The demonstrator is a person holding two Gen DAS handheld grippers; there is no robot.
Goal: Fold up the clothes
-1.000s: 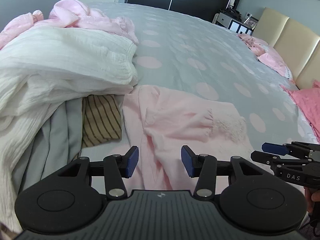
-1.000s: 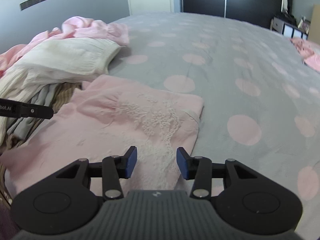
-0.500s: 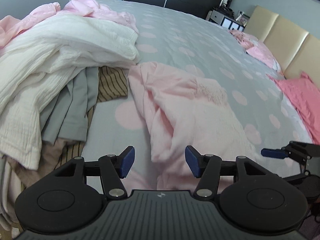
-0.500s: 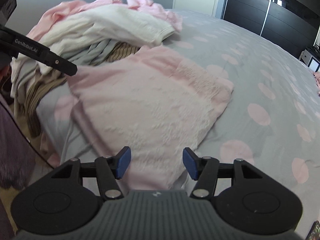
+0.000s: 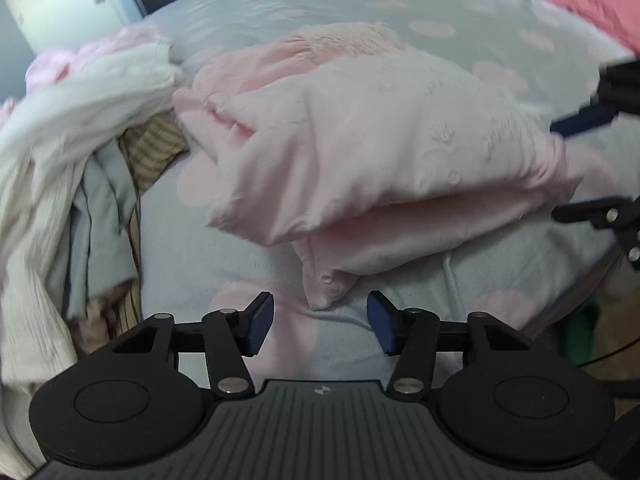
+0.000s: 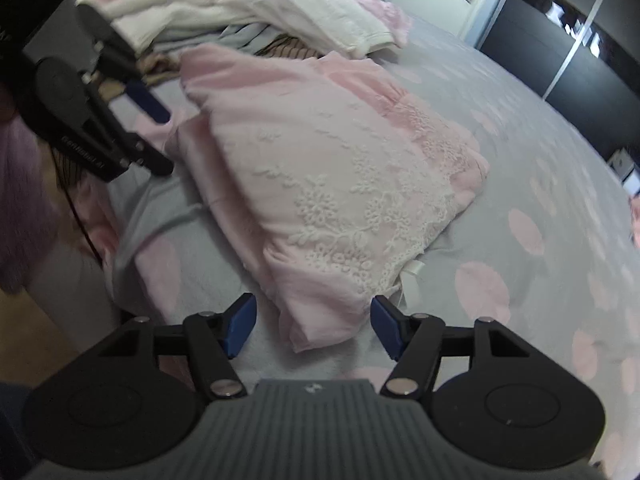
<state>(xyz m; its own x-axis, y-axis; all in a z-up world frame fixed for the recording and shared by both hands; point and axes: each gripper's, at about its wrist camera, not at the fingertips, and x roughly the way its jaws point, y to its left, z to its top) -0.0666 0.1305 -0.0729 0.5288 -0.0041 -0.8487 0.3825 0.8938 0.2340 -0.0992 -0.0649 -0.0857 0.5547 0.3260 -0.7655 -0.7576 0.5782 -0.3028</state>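
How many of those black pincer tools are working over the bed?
2: the left gripper at one near corner of the folded pink garment, the right gripper at the other. None seems hidden.

A home bedroom, seemingly — a bed (image 6: 520,128) in grey dotted cover, dark wardrobe doors (image 6: 580,40) at two o'clock, heaped laundry (image 6: 248,0) at eleven.

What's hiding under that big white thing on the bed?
Under the white garment peek grey cloth and a brown striped piece, with pink fabric behind. How far they reach underneath is covered.
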